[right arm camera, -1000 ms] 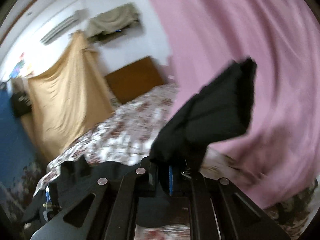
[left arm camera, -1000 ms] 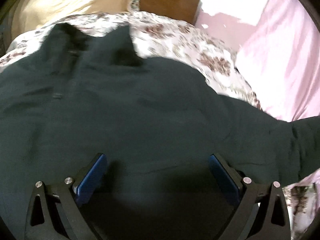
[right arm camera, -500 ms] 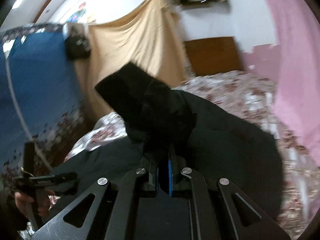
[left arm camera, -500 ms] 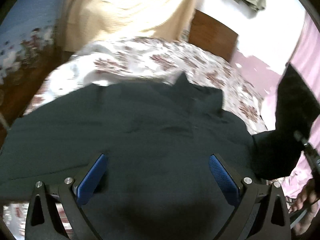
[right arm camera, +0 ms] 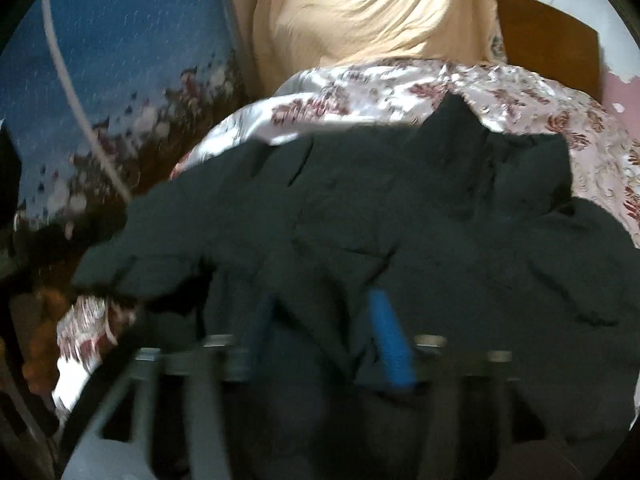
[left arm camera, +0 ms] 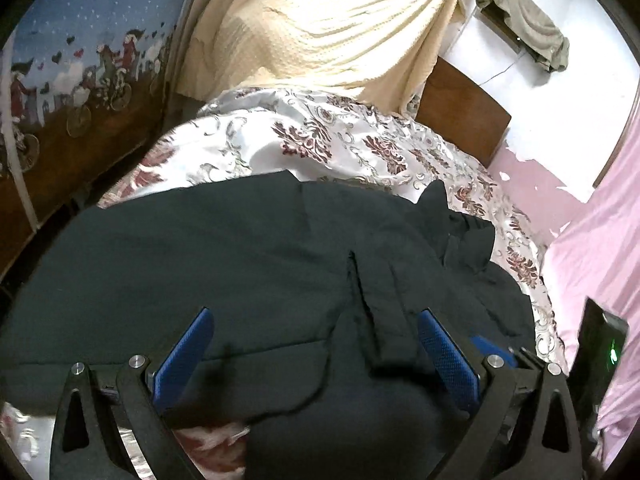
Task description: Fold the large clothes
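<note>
**A:** What shows on the left side?

**B:** The left gripper (left arm camera: pixel 312 356) hangs over a dark garment (left arm camera: pixel 240 264) spread on a floral bedspread (left arm camera: pixel 304 136). Its blue fingers (left arm camera: pixel 182 354) stand wide apart, gripping nothing. The cloth lies flat beneath and ahead of them. A folded sleeve edge (left arm camera: pixel 360 292) runs between the fingers, nearer the right one. Beyond the fingertips hangs a cream curtain (left arm camera: pixel 320 20).

**B:** Past the right finger, another blue pad (left arm camera: pixel 490 346) peeks in, belonging to the right gripper.

**A:** And the right side?

**B:** That view is blurred. The right gripper (right arm camera: pixel 324 336) has just been opening, its fingers (right arm camera: pixel 388 336) now parted. The garment (right arm camera: pixel 400 220) sits under and between them, but the pads do not seem to press it. The collar (right arm camera: pixel 460 128) lies beyond the fingertips. Left of the fingers, a sleeve (right arm camera: pixel 132 256) trails toward the bed's edge.
</note>
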